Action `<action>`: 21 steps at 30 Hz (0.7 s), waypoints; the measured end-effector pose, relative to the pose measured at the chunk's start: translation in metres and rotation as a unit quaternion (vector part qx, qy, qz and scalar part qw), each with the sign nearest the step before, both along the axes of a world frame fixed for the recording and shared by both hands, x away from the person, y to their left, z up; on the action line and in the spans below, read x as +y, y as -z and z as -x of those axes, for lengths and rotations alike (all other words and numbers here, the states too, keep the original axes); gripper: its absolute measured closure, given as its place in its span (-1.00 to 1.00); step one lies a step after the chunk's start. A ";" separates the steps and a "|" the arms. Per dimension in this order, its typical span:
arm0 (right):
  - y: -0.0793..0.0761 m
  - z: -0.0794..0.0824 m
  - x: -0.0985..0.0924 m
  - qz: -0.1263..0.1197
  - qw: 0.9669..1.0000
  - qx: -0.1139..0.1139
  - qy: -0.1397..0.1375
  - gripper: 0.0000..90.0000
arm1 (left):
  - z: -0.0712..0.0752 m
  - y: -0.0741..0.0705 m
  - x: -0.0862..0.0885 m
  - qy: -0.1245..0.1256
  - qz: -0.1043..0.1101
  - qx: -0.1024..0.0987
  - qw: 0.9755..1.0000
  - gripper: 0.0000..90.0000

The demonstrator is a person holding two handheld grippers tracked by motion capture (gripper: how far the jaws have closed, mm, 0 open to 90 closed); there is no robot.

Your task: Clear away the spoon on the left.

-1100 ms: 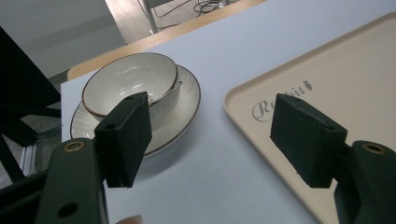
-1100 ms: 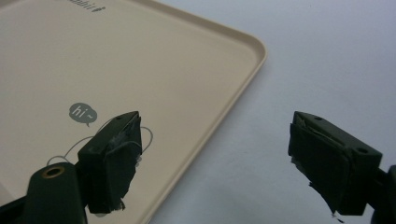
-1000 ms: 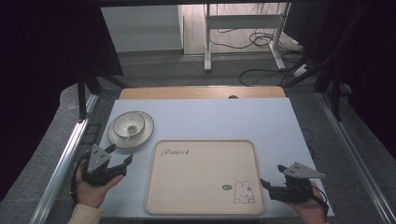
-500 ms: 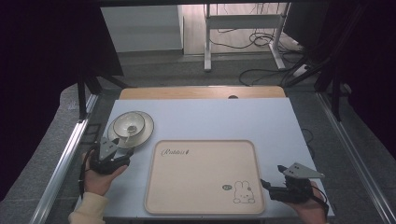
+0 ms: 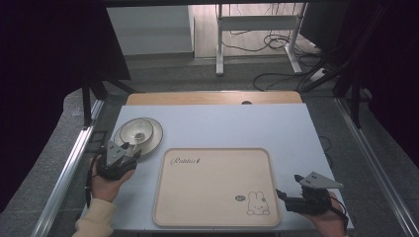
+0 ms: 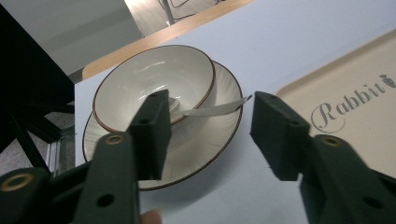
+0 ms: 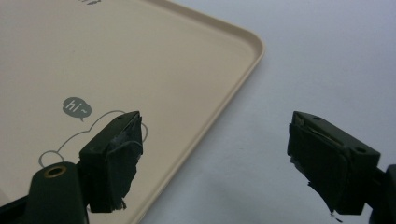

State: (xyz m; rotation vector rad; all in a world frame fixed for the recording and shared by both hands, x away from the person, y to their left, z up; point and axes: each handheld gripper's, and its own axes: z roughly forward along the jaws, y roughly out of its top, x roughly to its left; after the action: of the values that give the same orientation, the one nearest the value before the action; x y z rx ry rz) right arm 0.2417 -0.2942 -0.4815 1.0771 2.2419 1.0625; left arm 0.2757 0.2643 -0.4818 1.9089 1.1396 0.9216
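We bring the left gripper (image 6: 208,133) over the plate (image 6: 201,144) rim, jaws just closing but gripping nothing, to lift it with its bowl (image 6: 154,84) toward the tray (image 5: 215,185), while the right gripper (image 7: 215,156) waits wide open

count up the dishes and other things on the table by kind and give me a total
Round white bowl with brown rim: 1
Round white plate with brown rim, under the bowl: 1
White spoon in the bowl: 1
Beige rectangular tray with rabbit drawing: 1
Total: 4
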 end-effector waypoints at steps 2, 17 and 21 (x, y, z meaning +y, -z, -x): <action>0.000 0.000 -0.001 -0.001 1.000 0.001 0.002 -0.60 | -0.001 0.000 -0.001 0.002 -0.004 -0.002 1.000 0.33; 0.000 0.000 -0.001 0.002 1.000 0.000 0.003 -0.60 | 0.001 -0.001 0.001 -0.002 -0.027 -0.004 1.000 0.87; 0.001 0.001 -0.001 0.004 1.000 -0.001 0.003 -0.60 | 0.001 -0.002 0.002 -0.013 -0.028 -0.006 0.999 0.93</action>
State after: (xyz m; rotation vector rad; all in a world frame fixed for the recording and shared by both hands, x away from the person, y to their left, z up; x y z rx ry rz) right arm 0.2411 -0.2954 -0.4820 1.0787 2.2380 1.0504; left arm 0.2743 0.2663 -0.4803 1.9347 1.1457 0.9878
